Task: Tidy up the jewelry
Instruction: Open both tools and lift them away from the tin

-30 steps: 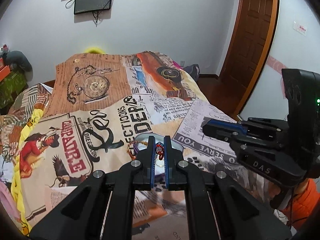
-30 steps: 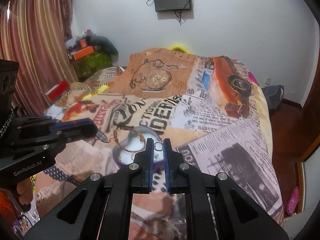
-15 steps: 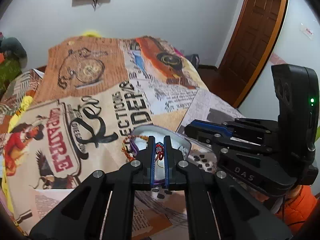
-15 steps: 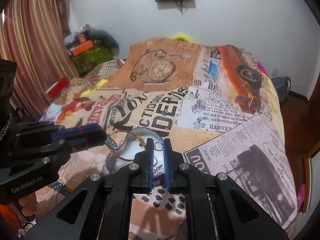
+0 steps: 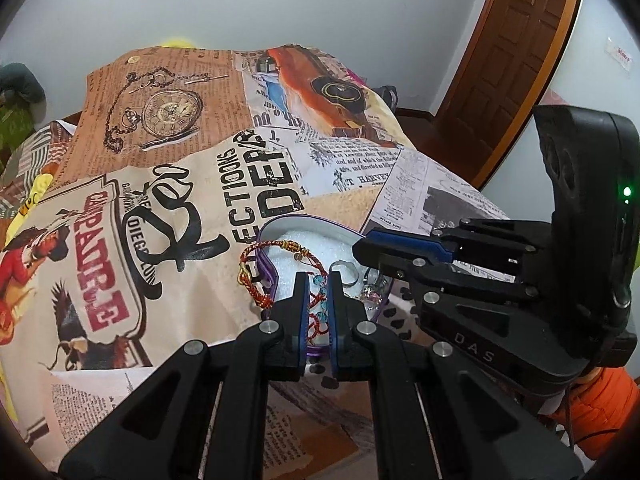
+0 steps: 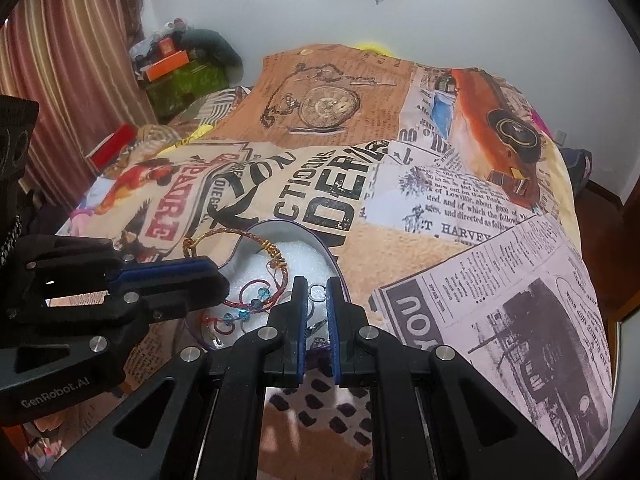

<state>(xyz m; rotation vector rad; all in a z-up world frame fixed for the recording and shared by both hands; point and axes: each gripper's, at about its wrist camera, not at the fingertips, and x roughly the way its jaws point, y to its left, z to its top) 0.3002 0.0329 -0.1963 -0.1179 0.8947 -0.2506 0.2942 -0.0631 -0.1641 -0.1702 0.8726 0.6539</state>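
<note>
A purple-rimmed oval jewelry box (image 5: 304, 222) with white padding lies on the printed bedspread; it also shows in the right wrist view (image 6: 280, 224). A red-and-gold braided bracelet (image 5: 256, 258) drapes over its left rim. My left gripper (image 5: 318, 280) is shut on a red cord bracelet with blue beads (image 5: 318, 300), held over the box. My right gripper (image 6: 317, 286) is shut on a small silver ring (image 6: 317, 292) over the box's right side. The red cord bracelet (image 6: 256, 302) trails from the left gripper (image 6: 208, 276) into the box.
The bedspread (image 5: 168, 184) covers the whole bed. A wooden door (image 5: 516, 52) stands at the right. A curtain (image 6: 68, 64) and cluttered boxes (image 6: 176, 68) are at the far left. More small jewelry (image 5: 370, 290) lies in the box.
Both grippers have moved forward and down to the box. The red bracelet now hangs into the box. Both stay shut.
</note>
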